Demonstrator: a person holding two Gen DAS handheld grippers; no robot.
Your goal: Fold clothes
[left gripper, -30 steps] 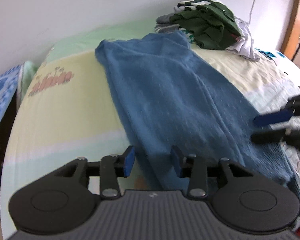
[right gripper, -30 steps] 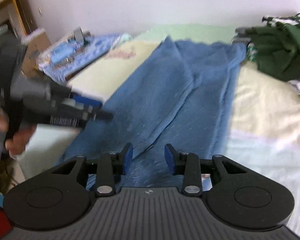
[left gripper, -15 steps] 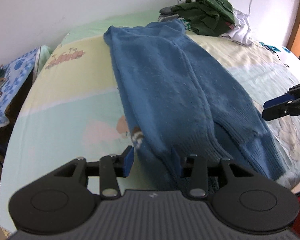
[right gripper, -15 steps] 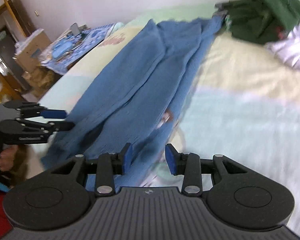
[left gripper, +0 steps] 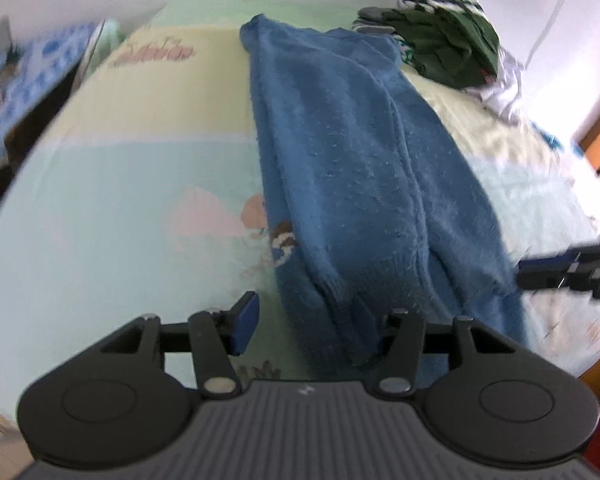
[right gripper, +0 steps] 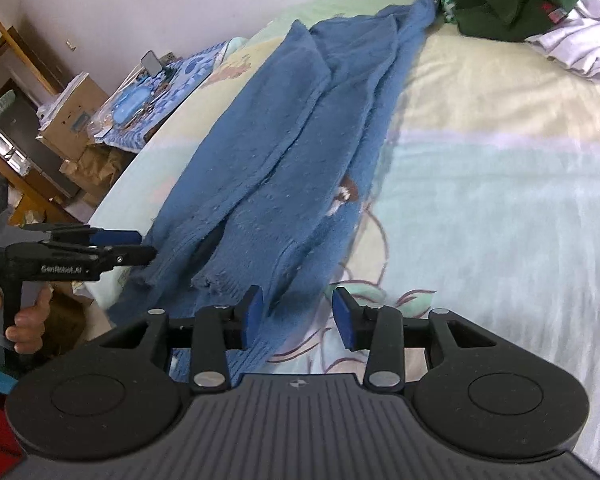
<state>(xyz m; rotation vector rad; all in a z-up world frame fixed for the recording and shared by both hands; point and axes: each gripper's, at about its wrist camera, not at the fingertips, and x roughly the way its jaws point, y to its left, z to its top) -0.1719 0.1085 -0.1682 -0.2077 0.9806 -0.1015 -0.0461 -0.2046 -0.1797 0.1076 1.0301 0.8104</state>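
A: Blue fuzzy knit sweater (left gripper: 352, 184) lies lengthwise on the pale green and yellow printed bedsheet (left gripper: 132, 184), sides already folded in, hem end nearest both cameras, collar end out at 12 o'clock by the dark green clothes pile (left gripper: 448, 48).

B: Jaws?

A: Left gripper (left gripper: 312, 320) is opening, roughly halfway. The near hem corner sits between the fingers, but the pads aren't pressing on it; its right finger is partly hidden by the knit. Right gripper (right gripper: 298, 316) is also opening, about half wide, with the other hem corner's edge at its left finger and mostly sheet in the gap. Nothing is held by either.

B: Step, as you read it?

A: Likely taking both hem corners for the bottom-to-top fold. My judgement only.

B: Tips?

A: Get each pad well over the ribbed hem, catching all layers, since the tucked sleeves will slide out otherwise. Right gripper should shift towards its 10 o'clock; it's mostly over sheet. Close both at matching depth, lift evenly, carry towards 12 o'clock, and stop short of the green pile.

B: Risk?

A: Pinching the bedsheet along with the knit.
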